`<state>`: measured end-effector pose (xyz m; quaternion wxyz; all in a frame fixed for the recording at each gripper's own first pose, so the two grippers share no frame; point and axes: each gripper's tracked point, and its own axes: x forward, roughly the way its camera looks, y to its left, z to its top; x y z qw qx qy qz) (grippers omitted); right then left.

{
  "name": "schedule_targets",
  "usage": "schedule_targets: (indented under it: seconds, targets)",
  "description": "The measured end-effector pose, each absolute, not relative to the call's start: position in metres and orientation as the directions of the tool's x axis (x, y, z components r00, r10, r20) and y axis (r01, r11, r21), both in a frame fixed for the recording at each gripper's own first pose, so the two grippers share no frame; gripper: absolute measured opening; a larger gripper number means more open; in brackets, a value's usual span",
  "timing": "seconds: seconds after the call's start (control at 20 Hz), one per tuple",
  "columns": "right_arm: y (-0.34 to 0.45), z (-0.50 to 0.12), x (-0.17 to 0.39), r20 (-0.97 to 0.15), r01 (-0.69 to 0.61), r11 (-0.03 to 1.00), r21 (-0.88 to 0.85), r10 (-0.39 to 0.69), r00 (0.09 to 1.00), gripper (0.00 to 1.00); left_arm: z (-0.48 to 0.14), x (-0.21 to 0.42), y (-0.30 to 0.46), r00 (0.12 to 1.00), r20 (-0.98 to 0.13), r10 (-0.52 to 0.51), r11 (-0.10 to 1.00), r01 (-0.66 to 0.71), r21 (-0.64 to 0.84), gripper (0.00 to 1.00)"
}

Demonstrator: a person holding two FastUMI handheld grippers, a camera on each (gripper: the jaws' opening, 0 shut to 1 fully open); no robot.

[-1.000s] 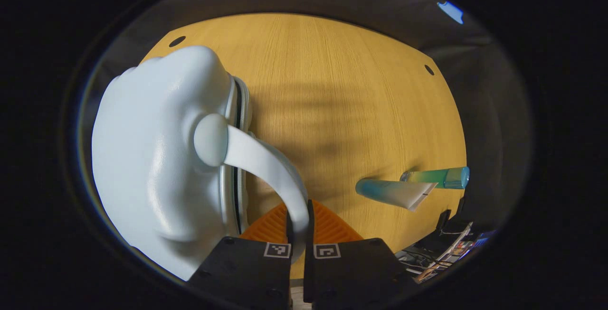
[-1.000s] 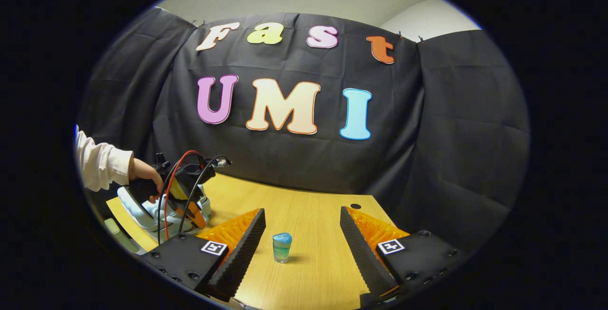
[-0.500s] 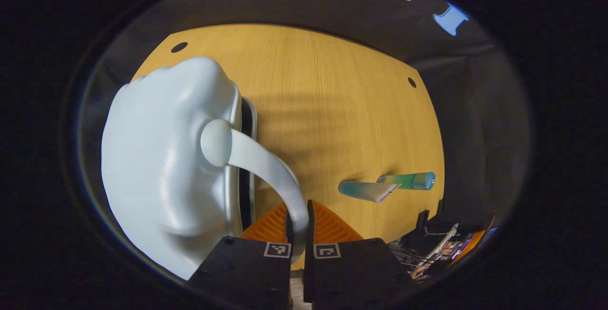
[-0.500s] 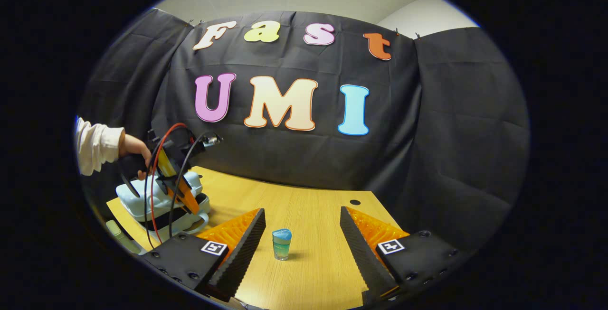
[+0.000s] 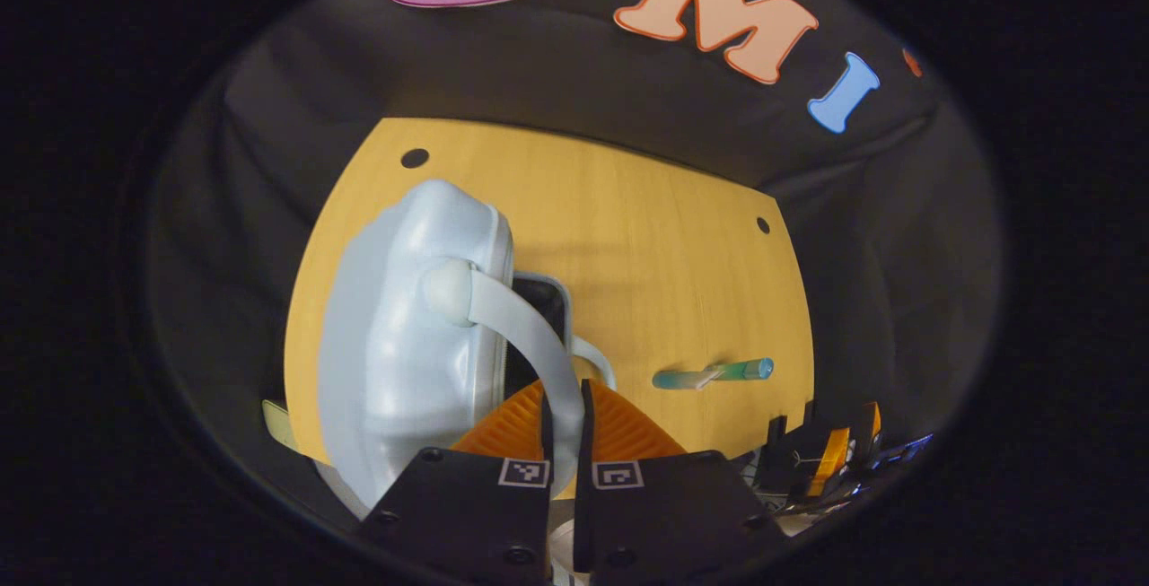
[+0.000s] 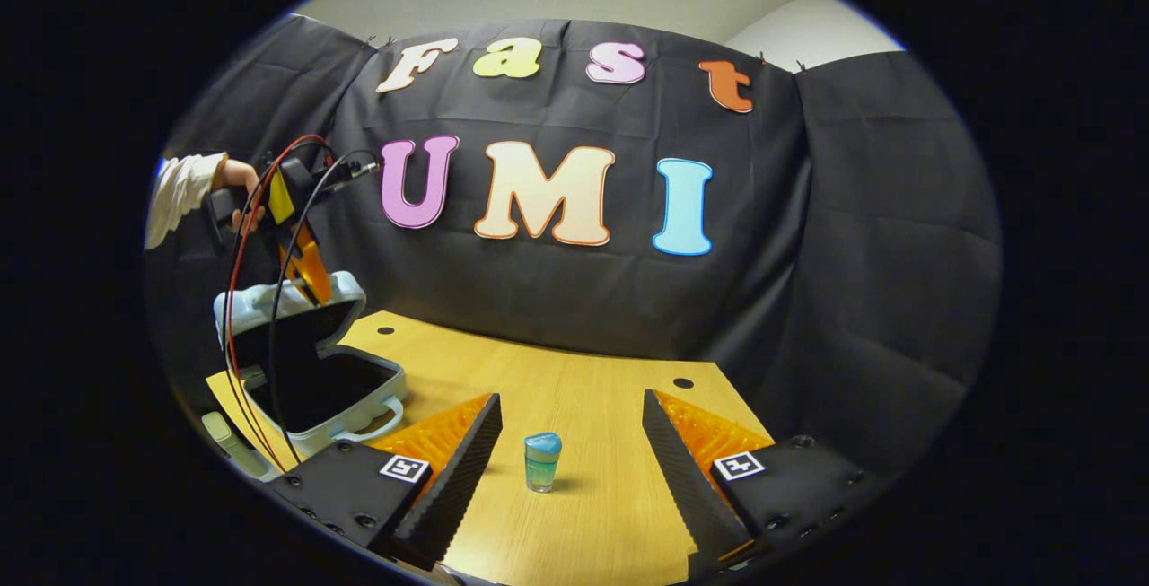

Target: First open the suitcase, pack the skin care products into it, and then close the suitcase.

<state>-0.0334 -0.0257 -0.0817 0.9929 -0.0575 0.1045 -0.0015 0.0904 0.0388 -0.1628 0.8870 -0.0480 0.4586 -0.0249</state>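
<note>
Lid [image 6: 292, 294] of the pale blue suitcase [image 6: 314, 384] now swung well up from a half-second ago, dark interior exposed, near the table's [image 6: 574, 496] left edge. Left gripper [image 5: 564, 429] pinching the lid's handle [image 5: 512, 326], lifting. Right gripper [image 6: 567, 469] spread wide, holding nothing, hovering near the front edge around the upright skin care tube [image 6: 542, 461]. Opening step nearly complete; packing probably next.

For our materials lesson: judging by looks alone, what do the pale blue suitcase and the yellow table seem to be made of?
Pale blue suitcase: probably moulded hard plastic with a semi-gloss finish, going by its rounded contours, soft highlights and the curved handle held in the left gripper; its inside looks dark. Yellow table: wood or wood-look laminate, matt, with fine straight grain lines; which one cannot be told.
</note>
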Motion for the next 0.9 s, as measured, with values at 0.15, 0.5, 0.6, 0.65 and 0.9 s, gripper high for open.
schedule_targets:
  seconds: [0.15,0.5,0.6,0.65,0.9]
  targets:
    - [-0.019,-0.085,-0.031,-0.215,-0.028,0.993,-0.114,0.003,0.977,1.00,-0.153,0.092,0.055,0.611,-0.791,-0.043,0.996,-0.040,-0.085,0.03]
    - [-0.010,-0.084,-0.025,-0.210,-0.040,0.994,-0.102,0.018,0.978,0.99,-0.115,0.094,0.117,0.659,-0.747,0.090,0.985,-0.170,-0.031,0.03]
    - [-0.010,-0.086,-0.025,-0.213,-0.038,0.994,-0.105,0.014,0.977,0.99,-0.110,0.091,0.141,0.657,-0.740,0.143,0.978,-0.208,0.005,0.03]
    - [-0.009,-0.089,-0.026,-0.220,-0.037,0.994,-0.106,0.013,0.975,0.99,-0.109,0.089,0.152,0.654,-0.738,0.168,0.972,-0.234,0.014,0.03]
    - [-0.004,-0.090,-0.020,-0.228,-0.029,0.994,-0.110,0.003,0.974,0.99,-0.111,0.070,0.205,0.629,-0.739,0.243,0.950,-0.310,0.049,0.03]
